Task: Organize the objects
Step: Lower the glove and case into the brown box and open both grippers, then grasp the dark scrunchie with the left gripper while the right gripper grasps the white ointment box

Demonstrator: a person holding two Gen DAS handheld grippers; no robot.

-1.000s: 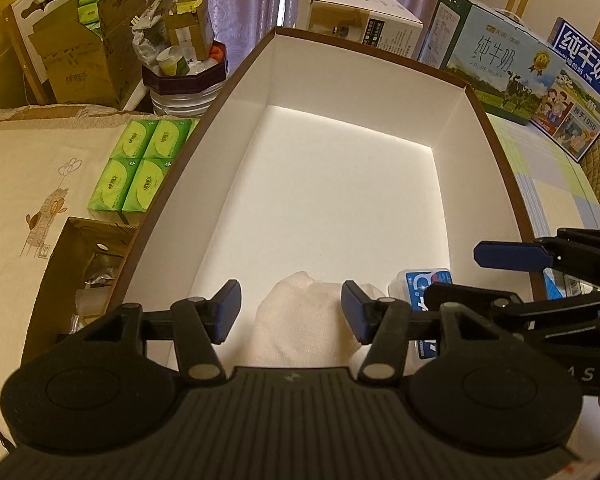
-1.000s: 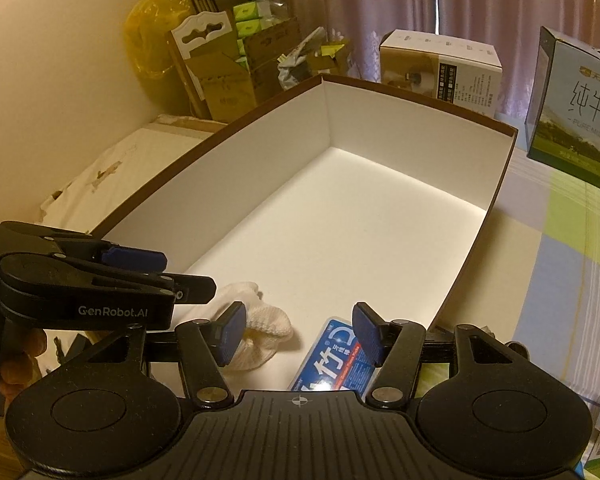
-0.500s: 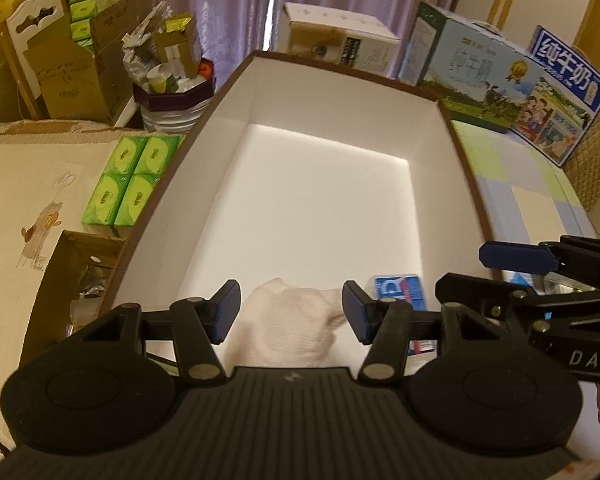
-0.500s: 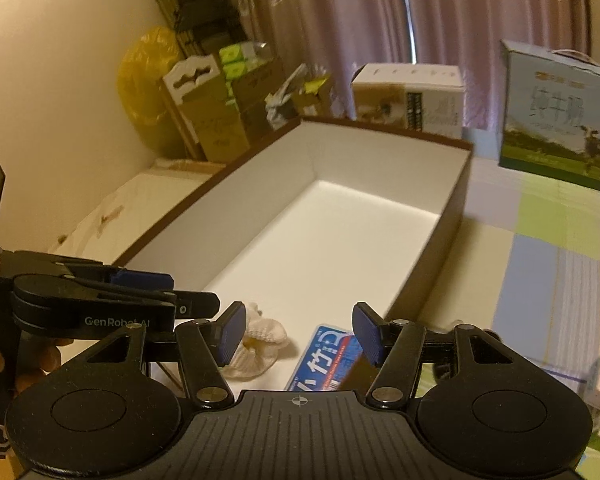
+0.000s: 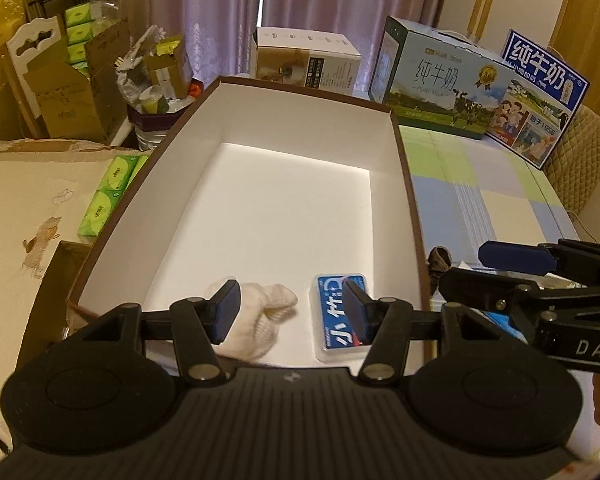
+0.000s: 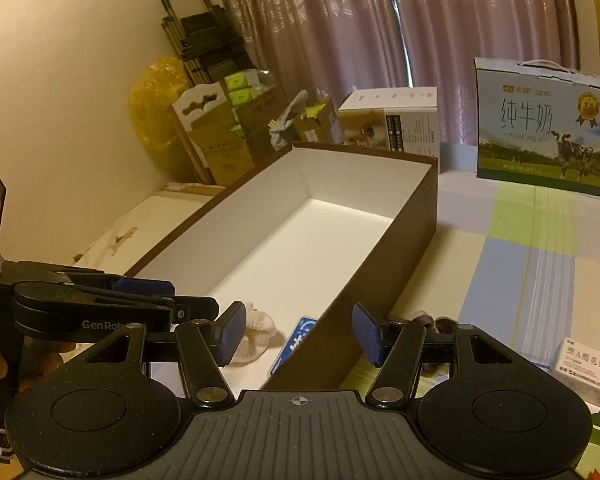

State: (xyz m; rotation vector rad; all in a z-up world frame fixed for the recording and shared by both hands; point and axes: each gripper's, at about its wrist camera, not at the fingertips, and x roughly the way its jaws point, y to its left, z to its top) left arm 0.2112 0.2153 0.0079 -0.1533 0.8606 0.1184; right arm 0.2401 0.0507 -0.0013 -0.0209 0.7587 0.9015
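Observation:
A long brown box with a white inside lies ahead, also in the right wrist view. At its near end lie a white sock and a blue packet, side by side. My left gripper hangs open above them, nothing between its fingers. My right gripper is open too, over the box's near right wall, empty. Each gripper shows in the other's view: the right one, the left one.
Milk cartons and a white carton stand behind the box. Green tissue packs and cardboard boxes are on the left. On the checked cloth lie a dark crumpled thing and a small white box.
Both grippers have drawn back and up from the box, so more of it and the room shows. The sock and the blue packet stay in the box's near end.

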